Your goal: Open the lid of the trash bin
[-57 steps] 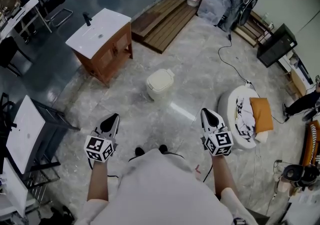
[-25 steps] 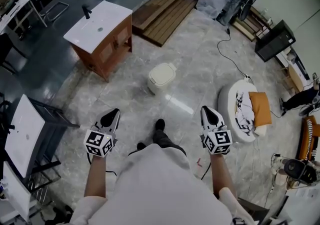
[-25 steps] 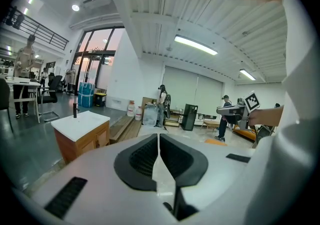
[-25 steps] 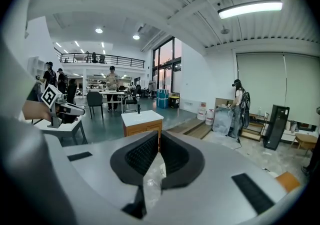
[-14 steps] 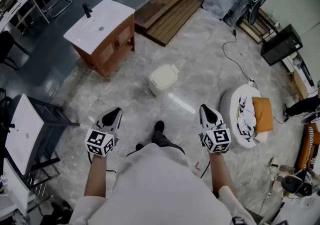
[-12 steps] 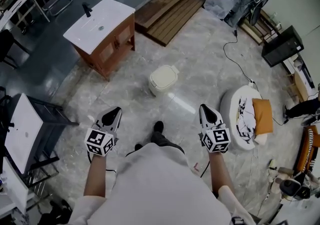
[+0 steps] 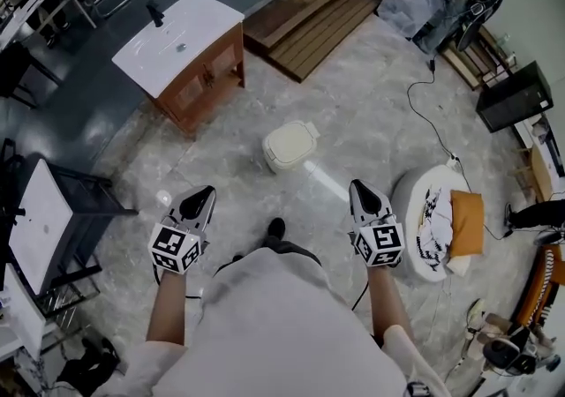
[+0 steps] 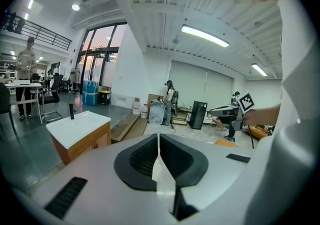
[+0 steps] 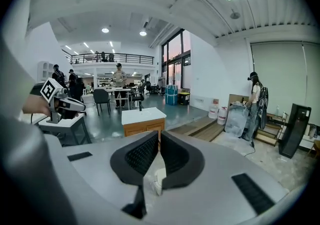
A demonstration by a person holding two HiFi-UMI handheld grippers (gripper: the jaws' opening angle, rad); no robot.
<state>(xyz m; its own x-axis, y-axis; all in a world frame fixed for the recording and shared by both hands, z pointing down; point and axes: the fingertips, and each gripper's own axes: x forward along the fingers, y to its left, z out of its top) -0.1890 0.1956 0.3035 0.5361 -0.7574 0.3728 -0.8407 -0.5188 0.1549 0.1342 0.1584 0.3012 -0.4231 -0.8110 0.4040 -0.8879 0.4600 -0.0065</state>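
Observation:
The trash bin (image 7: 289, 146) is a small cream box standing on the marble floor ahead of me, with its lid down. In the head view my left gripper (image 7: 196, 201) is held at waist height to the bin's lower left, well short of it. My right gripper (image 7: 360, 190) is held level with it to the bin's lower right, also apart from it. Both point forward with jaws closed on nothing. The left gripper view shows my left gripper (image 8: 158, 136) shut against the room. In the right gripper view a cream sliver, perhaps the bin (image 9: 157, 183), shows below my right gripper (image 9: 159, 134).
A wooden cabinet with a white sink top (image 7: 181, 33) stands at the far left, and wooden pallets (image 7: 309, 20) lie behind the bin. A white round seat with an orange cushion (image 7: 437, 219) sits at the right, fed by a black cable (image 7: 424, 113). A black-framed stand (image 7: 40, 219) is at the left.
The person has stepped forward, one foot now ahead, and the view has drifted over the floor. Both grippers stay shut and level in front of the body.

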